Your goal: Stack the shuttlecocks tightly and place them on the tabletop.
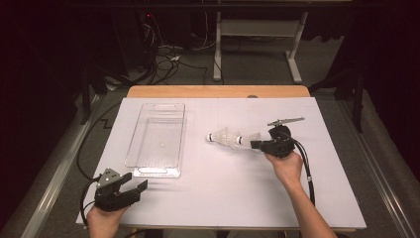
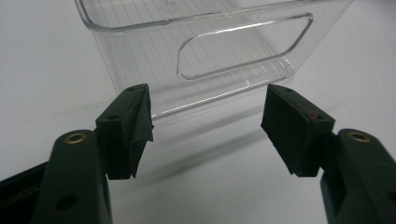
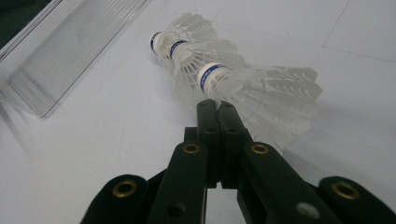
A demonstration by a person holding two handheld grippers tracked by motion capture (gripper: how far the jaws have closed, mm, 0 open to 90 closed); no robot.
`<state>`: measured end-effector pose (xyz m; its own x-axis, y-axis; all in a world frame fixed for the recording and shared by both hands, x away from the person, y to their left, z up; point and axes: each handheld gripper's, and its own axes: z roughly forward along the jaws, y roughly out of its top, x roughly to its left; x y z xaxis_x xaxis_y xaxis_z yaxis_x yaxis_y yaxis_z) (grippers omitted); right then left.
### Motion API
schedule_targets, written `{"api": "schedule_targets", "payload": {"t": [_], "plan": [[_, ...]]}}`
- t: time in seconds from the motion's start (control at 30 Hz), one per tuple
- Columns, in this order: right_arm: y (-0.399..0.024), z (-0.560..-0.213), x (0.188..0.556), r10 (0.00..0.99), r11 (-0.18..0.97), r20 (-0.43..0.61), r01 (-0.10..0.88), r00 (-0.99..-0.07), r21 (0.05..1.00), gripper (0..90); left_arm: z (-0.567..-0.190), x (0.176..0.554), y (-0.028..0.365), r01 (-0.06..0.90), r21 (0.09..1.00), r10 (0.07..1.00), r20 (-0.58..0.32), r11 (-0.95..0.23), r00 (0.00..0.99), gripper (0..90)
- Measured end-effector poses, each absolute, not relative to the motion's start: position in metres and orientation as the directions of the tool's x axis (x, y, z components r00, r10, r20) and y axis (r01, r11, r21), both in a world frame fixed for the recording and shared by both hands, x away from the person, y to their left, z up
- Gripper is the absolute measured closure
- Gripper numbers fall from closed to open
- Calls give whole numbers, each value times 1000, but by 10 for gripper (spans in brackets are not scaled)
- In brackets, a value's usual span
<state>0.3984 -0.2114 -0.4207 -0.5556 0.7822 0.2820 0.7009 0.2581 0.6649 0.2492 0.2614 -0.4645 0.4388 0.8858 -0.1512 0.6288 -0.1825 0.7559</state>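
Nested shuttlecocks (image 1: 232, 138) lying right of clear bin (image 1: 157, 140), feather skirt pinched in clenched right gripper (image 1: 255, 144); left gripper (image 1: 134, 185) released nr bin. Risk: stack separating, feathers crushed w/ thin grip.

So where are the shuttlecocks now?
In the high view, the shuttlecocks lie nested right of the clear bin, at the tip of the right gripper.

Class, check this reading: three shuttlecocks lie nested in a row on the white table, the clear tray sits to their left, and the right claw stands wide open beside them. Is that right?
One detail is wrong. The right claw is not wide open: the right gripper view shows its jaws shut together at the feathers of the nearest of the shuttlecocks. The clear tray does sit to their left on the white table.
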Motion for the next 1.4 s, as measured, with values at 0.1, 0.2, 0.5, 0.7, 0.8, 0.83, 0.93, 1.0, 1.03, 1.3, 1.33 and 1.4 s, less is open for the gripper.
{"api": "schedule_targets", "payload": {"t": [0.1, 0.2, 0.5, 0.7, 0.8, 0.83, 0.93, 1.0, 1.03, 1.3, 1.33, 1.4], "plan": [[-210, -421, 400, 781, 259, 282, 700, -557, 666, 900, -464, 249, 261, 628, 756, 886, -152, -182, 439, 340], [-208, -422, 401, 779, 257, 286, 701, -557, 665, 900, -464, 249, 262, 630, 755, 885, -152, -183, 439, 339], [-200, -424, 405, 774, 264, 288, 700, -565, 663, 900, -464, 249, 262, 628, 756, 886, -147, -185, 439, 340], [-194, -426, 407, 770, 270, 288, 699, -570, 662, 900, -465, 251, 262, 630, 755, 885, -153, -182, 439, 339], [-192, -428, 408, 768, 276, 285, 697, -574, 662, 900, -465, 251, 262, 629, 753, 883, -147, -192, 447, 339], [-191, -428, 408, 766, 276, 287, 697, -576, 662, 900, -465, 252, 262, 629, 754, 882, -152, -188, 446, 339], [-192, -428, 410, 764, 266, 296, 697, -573, 666, 900, -465, 253, 261, 633, 751, 884, -152, -187, 442, 339], [-192, -428, 409, 767, 274, 288, 699, -573, 661, 900, -465, 253, 261, 631, 753, 884, -152, -186, 442, 339], [-192, -428, 409, 767, 274, 288, 699, -573, 661, 900, -465, 252, 261, 629, 755, 884, -152, -185, 443, 339], [-197, -423, 410, 767, 280, 277, 691, -578, 667, 900, -465, 251, 261, 631, 753, 887, -150, -184, 438, 339], [-198, -423, 410, 768, 279, 275, 689, -578, 669, 900, -466, 252, 262, 634, 751, 887, -150, -186, 437, 339], [-199, -422, 411, 768, 269, 283, 691, -575, 671, 900, -465, 253, 262, 638, 748, 887, -153, -184, 435, 339]]}}
